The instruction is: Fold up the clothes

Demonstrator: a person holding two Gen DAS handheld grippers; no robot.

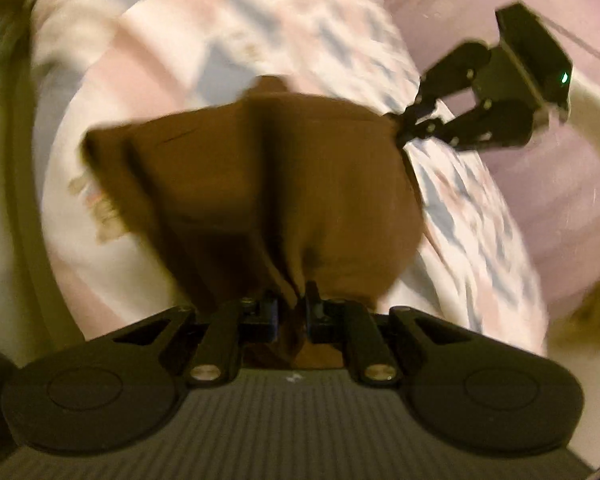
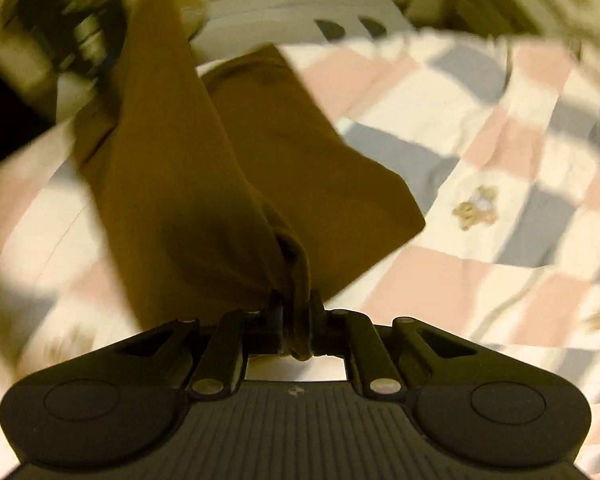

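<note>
Left hand-held gripper (image 1: 292, 312) clamped on a bunched edge of the brown garment (image 1: 260, 184). Right hand-held gripper (image 2: 296, 316) likewise pinching another edge of it. Garment hangs stretched between the two, above the checkered quilt (image 2: 480, 128) on the bed. Both views motion-blurred.

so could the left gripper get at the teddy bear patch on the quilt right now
Probably not: the left gripper is shut on the brown garment, which hangs over the quilt; it would have to let go before reaching the teddy bear patch.
</note>
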